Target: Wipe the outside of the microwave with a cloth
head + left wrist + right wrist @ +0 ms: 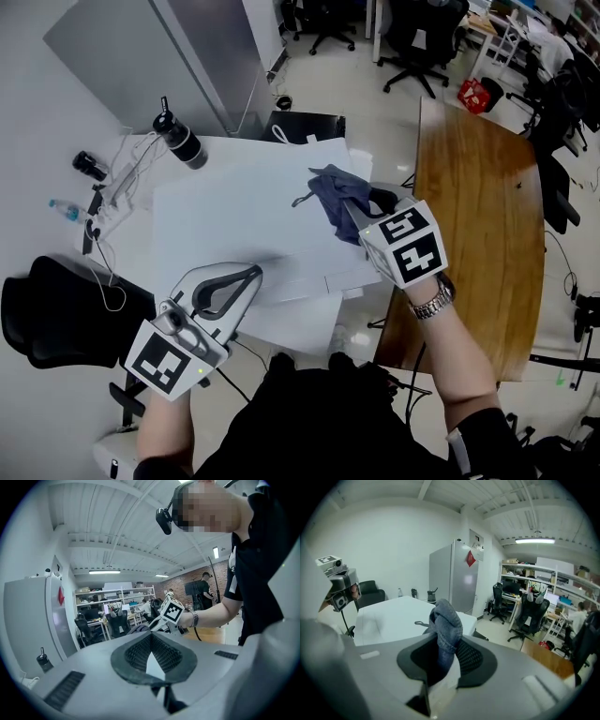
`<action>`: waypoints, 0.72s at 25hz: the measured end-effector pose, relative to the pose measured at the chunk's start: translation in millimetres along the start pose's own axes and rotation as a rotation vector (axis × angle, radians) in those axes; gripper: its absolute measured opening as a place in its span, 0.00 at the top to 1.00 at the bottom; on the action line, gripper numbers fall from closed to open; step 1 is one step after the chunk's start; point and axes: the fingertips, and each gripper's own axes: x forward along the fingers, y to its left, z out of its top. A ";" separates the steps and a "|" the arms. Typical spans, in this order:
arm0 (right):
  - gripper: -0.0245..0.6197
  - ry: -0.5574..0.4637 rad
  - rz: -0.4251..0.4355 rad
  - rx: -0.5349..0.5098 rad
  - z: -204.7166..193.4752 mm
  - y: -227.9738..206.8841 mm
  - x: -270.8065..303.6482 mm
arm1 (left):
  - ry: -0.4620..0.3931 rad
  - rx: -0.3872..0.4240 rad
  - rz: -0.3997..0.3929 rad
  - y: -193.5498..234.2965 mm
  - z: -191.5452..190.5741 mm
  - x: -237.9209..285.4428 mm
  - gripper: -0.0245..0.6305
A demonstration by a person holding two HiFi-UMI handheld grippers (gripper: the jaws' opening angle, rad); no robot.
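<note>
Right gripper (443, 660): jaws part-way apart, pinching a bunched blue-grey cloth (445, 618). The cloth stands up out of the pads, with its loose end past the tips.

Left gripper (151, 644): jaws pressed together, nothing between the pads.

Head view: cloth (334, 193) hangs off the right gripper (354, 221) over the white tabletop (216, 206), close to its right edge and about midway along it. A dark loop of the cloth trails toward the middle of the tabletop. Can't tell whether the cloth touches the surface.

Left gripper (246, 276) is at the tabletop's near edge, left of centre, tips pointing inward over the top. The two grippers are well apart.

Black bottle (180, 141) sits near the far left corner. A clear water bottle (66, 208) and cables (117, 183) lie along the left edge.

Off the table: wooden table (478, 206) just beyond the right edge, black chair (56, 314) off the near left corner, grey cabinet (159, 52) behind the far left corner.
</note>
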 end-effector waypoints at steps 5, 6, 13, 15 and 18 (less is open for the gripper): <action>0.80 -0.039 -0.011 0.021 -5.9 -17.4 -7.5 | -0.006 -0.009 0.009 -7.7 4.8 12.1 0.96; 0.80 -0.047 -0.012 0.028 -7.3 -20.8 -8.8 | -0.006 -0.012 0.011 -9.2 5.4 14.1 0.96; 0.80 -0.116 -0.011 0.092 -20.7 -39.8 -8.7 | 0.009 -0.020 0.016 -14.6 6.7 25.5 0.96; 0.81 -0.135 -0.011 0.116 -26.7 -44.0 -7.6 | 0.015 -0.022 0.015 -17.5 6.5 28.9 0.96; 0.81 -0.147 -0.005 0.155 -39.8 -48.2 -3.3 | 0.028 -0.021 0.014 -22.3 5.3 33.8 0.96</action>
